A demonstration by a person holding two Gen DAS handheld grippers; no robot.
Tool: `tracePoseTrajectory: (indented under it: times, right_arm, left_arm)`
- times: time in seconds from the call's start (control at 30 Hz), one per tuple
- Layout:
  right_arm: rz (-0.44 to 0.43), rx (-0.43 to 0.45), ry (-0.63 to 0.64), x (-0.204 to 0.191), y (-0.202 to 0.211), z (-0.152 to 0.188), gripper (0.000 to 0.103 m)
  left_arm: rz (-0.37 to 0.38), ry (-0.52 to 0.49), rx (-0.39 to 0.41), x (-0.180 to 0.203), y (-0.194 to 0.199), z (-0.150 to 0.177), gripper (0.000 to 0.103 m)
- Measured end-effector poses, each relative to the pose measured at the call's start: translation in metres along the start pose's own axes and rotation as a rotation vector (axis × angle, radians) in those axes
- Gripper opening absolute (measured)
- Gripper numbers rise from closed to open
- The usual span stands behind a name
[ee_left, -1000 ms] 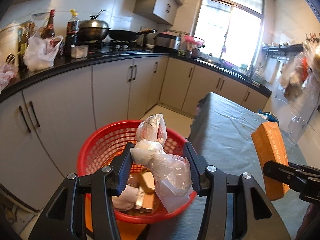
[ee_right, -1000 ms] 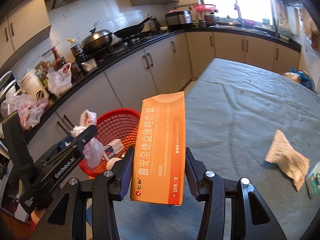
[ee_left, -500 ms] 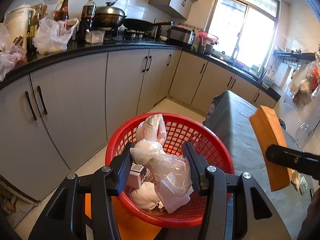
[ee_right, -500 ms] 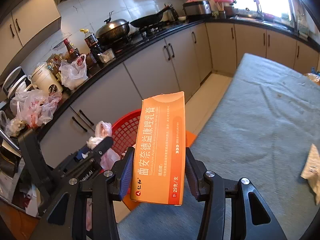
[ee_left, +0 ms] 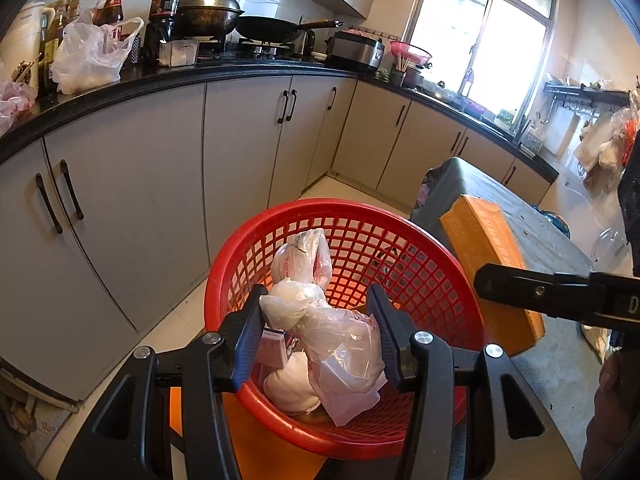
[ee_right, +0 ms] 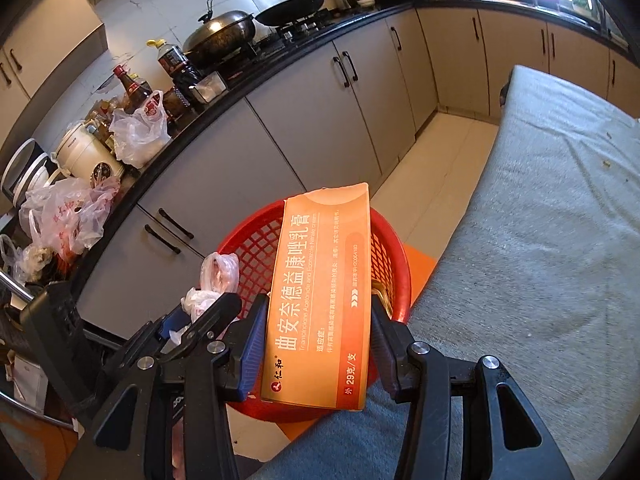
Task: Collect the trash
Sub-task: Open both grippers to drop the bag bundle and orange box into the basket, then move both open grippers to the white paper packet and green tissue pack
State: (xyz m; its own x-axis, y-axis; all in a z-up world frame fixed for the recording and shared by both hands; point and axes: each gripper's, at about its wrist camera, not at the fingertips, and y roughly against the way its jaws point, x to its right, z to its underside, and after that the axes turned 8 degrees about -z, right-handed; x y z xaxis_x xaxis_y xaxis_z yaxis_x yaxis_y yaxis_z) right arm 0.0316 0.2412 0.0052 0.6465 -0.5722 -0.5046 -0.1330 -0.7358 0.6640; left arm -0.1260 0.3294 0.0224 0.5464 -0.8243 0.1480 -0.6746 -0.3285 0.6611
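While both claws gripped trash, they hung over the red basket (ee_left: 420, 276).
Left claw (ee_left: 318, 336) pinched a knotted plastic bag (ee_left: 336, 332); right claw (ee_right: 318, 344) clamped an orange box (ee_right: 320, 300) above the basket's rim.

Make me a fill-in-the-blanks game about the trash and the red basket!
1. The left hand-held gripper holds a crumpled plastic ____ above the basket.
2. The right hand-held gripper is shut on an ____ box.
3. The basket is colored ____.
4. The table beside the basket is covered by a grey ____.

Missing words: bag; orange; red; cloth
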Motion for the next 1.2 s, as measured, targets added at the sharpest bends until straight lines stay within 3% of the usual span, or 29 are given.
tracePoseTrajectory:
  times: [0.33, 0.4, 0.47, 0.73, 1.2]
  right_arm:
    - [-0.004, 0.000, -0.008, 0.003, -0.010, -0.002, 0.053]
    - [-0.010, 0.002, -0.003, 0.003, -0.010, -0.001, 0.053]
    - [-0.009, 0.010, 0.000, 0.002, -0.008, 0.000, 0.053]
    - [-0.010, 0.100, 0.046, 0.011, 0.020, 0.010, 0.053]
    - [-0.052, 0.186, -0.047, 0.064, 0.054, 0.021, 0.053]
  left_arm:
    - [-0.008, 0.001, -0.004, -0.001, -0.003, 0.000, 0.052]
    - [-0.004, 0.004, -0.008, -0.001, -0.004, 0.000, 0.056]
    - [-0.001, 0.011, -0.009, -0.001, -0.004, -0.001, 0.066]
    - [0.006, 0.014, 0.015, 0.003, 0.006, 0.001, 0.067]
    - [0.040, -0.103, 0.052, 0.071, 0.029, 0.006, 0.069]
